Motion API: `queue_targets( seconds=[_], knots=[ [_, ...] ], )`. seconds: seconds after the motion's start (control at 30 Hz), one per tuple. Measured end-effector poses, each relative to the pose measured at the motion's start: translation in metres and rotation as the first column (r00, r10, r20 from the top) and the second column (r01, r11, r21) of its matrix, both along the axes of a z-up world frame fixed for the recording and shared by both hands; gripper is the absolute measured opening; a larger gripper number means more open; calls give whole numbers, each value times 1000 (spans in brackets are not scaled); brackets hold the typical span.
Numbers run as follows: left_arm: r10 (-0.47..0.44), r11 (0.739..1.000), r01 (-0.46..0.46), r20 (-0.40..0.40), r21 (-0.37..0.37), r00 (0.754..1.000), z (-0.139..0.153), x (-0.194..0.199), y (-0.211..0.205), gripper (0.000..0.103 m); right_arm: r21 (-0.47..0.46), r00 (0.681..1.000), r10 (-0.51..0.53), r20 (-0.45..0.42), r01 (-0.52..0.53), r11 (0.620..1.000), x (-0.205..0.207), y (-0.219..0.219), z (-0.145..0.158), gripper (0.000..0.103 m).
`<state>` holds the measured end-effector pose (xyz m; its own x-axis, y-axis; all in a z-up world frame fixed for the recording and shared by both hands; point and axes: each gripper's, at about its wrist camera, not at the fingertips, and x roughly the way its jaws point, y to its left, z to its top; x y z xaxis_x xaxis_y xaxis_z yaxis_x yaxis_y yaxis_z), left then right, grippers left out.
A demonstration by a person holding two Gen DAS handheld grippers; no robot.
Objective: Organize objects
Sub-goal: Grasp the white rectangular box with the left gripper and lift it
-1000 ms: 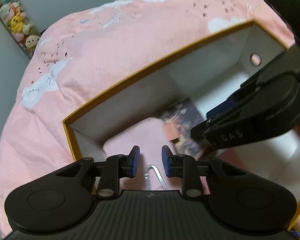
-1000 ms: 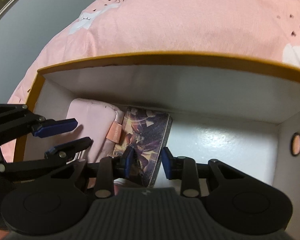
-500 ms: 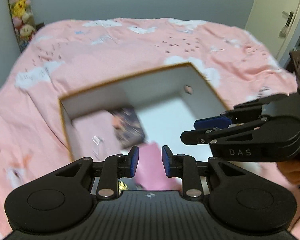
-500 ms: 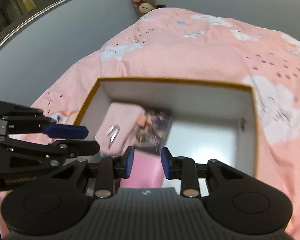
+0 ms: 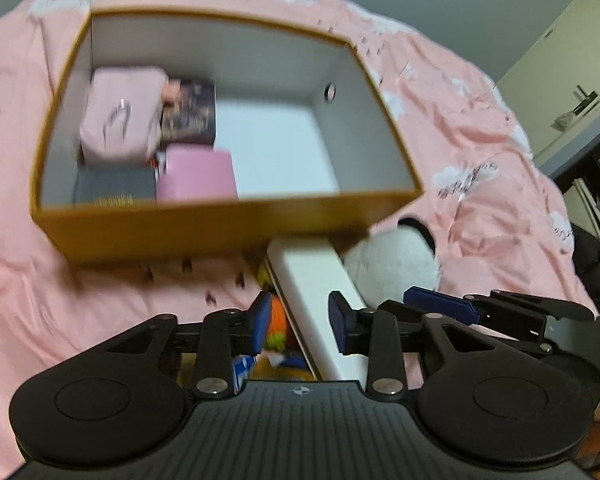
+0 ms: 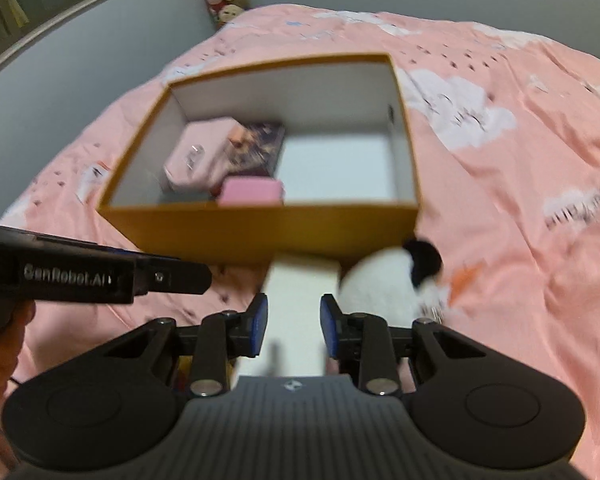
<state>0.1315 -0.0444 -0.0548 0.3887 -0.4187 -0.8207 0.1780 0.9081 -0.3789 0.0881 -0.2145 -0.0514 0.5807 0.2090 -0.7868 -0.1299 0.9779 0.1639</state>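
Both grippers pulled back from box [image 6: 260, 232], left gripper [image 5: 299, 322] opening, right gripper [image 6: 293, 326] narrowing part-open astride white block [image 6: 300, 312], neither gripping: next pick.

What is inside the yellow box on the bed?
Inside the box: a pale pink pouch, a dark picture card box, a pink case, a grey book. Anything beneath them is hidden.
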Motion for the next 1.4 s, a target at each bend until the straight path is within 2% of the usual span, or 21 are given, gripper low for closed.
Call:
queue_targets(
  seconds=[0.2,0.3,0.47,0.67,0.97,1.13,1.17,1.23,1.3,1.4],
  knots=[
    [28,999,-27,-67,20,997,-28,-9,-13,51,-52,999,-31,-19,30,998,-12,-2,-26,17],
    [46,999,-48,-98,-15,994,-36,-10,-12,59,-54,999,-27,-35,25,998,-11,-2,-30,17],
    [63,996,-71,-143,-48,988,-45,-4,-11,63,-67,998,-19,-53,15,998,-12,-2,-36,15],
    [52,992,-73,-200,-99,978,-56,2,-14,67,-38,997,-34,-73,31,999,-10,-6,-38,14],
    [49,990,-78,-243,-114,969,-64,10,-22,67,-57,996,-27,-81,23,998,-9,-5,-39,13],
    [51,989,-85,-262,-117,964,-71,14,-27,66,-75,995,-33,-89,26,997,-8,-5,-43,8],
    [49,989,-85,-264,-124,963,-71,14,-27,62,-77,995,-34,-94,27,997,-8,-6,-45,8],
    [48,988,-84,-264,-128,963,-72,14,-27,60,-79,995,-36,-98,28,996,-8,-6,-46,7],
    [49,986,-88,-265,-140,963,-72,13,-27,52,-80,995,-35,-98,27,996,-8,-6,-47,7],
    [49,988,-84,-250,-131,967,-68,11,-29,51,-81,995,-33,-97,25,996,-9,-5,-47,7]
  ],
)
